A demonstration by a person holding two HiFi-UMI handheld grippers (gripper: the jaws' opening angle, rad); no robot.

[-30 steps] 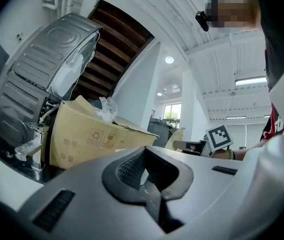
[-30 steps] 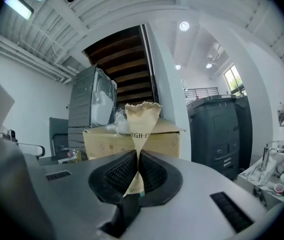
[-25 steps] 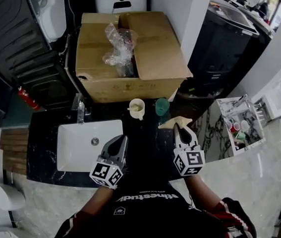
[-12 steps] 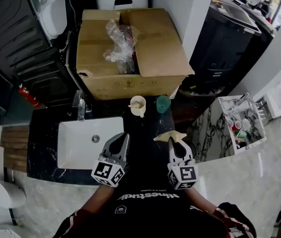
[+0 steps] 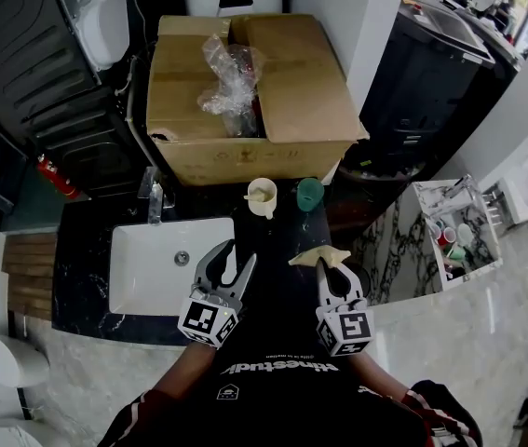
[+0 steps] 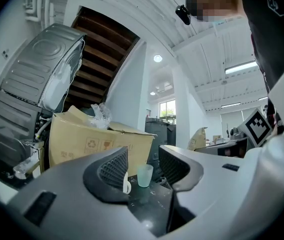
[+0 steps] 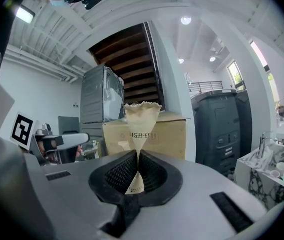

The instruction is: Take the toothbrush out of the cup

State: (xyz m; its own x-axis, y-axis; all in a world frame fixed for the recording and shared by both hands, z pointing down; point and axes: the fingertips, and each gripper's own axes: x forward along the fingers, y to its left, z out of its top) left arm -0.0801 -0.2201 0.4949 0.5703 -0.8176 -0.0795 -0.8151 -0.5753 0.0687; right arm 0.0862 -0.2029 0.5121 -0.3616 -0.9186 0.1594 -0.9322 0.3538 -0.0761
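Observation:
A white cup (image 5: 261, 196) with something pale in it and a green cup (image 5: 309, 194) stand on the black counter (image 5: 273, 250) in front of a cardboard box; I cannot make out a toothbrush. My left gripper (image 5: 234, 259) hovers near the sink's right edge; its jaws have just been opening and nothing is between them. In the left gripper view the green cup (image 6: 144, 175) shows far beyond the open jaws, with the white cup (image 6: 126, 183) half hidden by the left jaw. My right gripper (image 5: 324, 266) is shut on a beige paper packet (image 7: 140, 119), whose flat end (image 5: 318, 255) sticks out toward the cups.
A white sink (image 5: 152, 268) with a faucet (image 5: 155, 203) lies left of the grippers. The big cardboard box (image 5: 254, 91) with crumpled plastic wrap (image 5: 231, 82) fills the back of the counter. A marbled shelf with small items (image 5: 450, 231) stands to the right.
The left gripper's jaws have swung apart from shut to wide open, staying in place. The right gripper has drawn back toward me and slightly left with the beige packet.

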